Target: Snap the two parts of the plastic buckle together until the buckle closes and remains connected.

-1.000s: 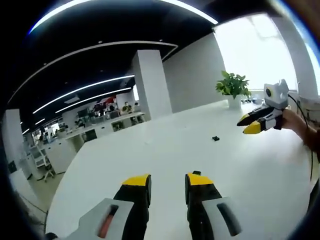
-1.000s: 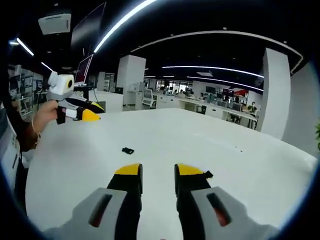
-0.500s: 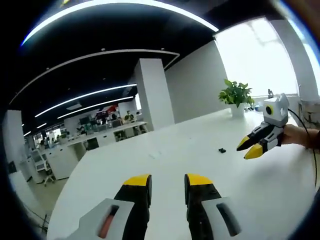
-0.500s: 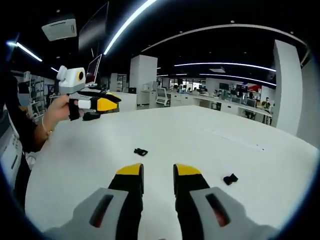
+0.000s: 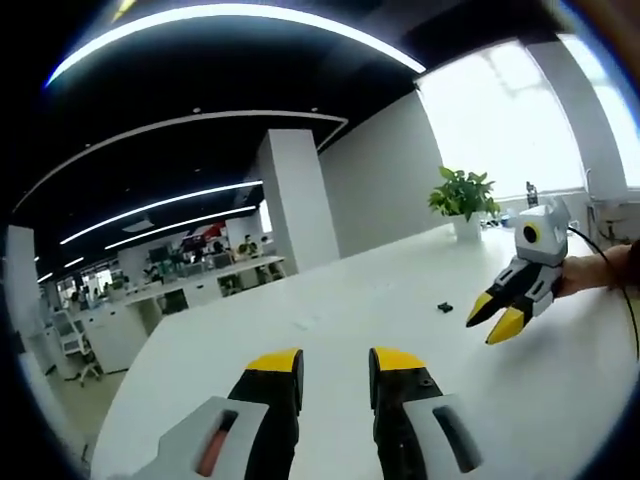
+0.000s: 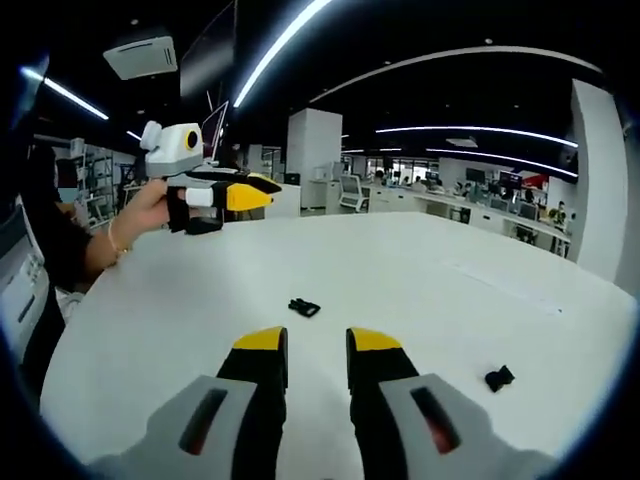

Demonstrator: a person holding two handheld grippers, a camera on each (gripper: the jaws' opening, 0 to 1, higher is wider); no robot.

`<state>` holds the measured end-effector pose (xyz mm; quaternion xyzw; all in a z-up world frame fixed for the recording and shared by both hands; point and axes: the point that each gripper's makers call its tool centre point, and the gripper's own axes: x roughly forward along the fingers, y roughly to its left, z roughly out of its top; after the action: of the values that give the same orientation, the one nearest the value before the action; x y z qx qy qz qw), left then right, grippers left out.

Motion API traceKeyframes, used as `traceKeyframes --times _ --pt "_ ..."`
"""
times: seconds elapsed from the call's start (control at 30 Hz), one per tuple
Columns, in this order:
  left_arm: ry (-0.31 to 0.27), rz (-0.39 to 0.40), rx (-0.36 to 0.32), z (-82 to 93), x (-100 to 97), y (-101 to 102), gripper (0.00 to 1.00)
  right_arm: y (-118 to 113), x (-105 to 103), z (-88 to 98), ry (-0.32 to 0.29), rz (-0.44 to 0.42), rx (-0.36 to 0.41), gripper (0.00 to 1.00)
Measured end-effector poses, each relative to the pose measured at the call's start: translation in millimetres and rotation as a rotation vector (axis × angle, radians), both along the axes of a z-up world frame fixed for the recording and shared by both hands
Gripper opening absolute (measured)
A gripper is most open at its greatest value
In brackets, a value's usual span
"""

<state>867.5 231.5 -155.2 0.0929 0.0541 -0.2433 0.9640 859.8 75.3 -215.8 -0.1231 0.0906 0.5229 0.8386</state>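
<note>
While both claws hover apart and empty, left claw (image 5: pixel 335 362), right claw (image 6: pixel 316 342), two buckle parts (image 6: pixel 304 307) (image 6: pixel 499 378) on white table (image 6: pixel 400 260).

Two small black plastic buckle parts lie apart on the white tabletop (image 6: pixel 400 270) ahead of me. Through my right gripper view, the one with spread prongs (image 6: pixel 304 307) rests flat near the middle, just beyond my yellow-tipped jaws. The other, a stubby black buckle piece (image 6: pixel 498 378), sits well off to the right, close to the table's near edge. They are well apart, unjoined. Through my left gripper view I see one tiny black buckle piece (image 5: pixel 445 307) far out on the table; which part it is, I cannot tell.
</note>
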Motion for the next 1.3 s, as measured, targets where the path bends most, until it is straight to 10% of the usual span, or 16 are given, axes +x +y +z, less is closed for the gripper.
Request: traceKeyframes --times 1.3 --pt "0.027 -0.092 -0.010 -25.5 -1.5 -0.5 0.27 77.5 25.7 -34.2 0.138 0.211 -0.045 0.19"
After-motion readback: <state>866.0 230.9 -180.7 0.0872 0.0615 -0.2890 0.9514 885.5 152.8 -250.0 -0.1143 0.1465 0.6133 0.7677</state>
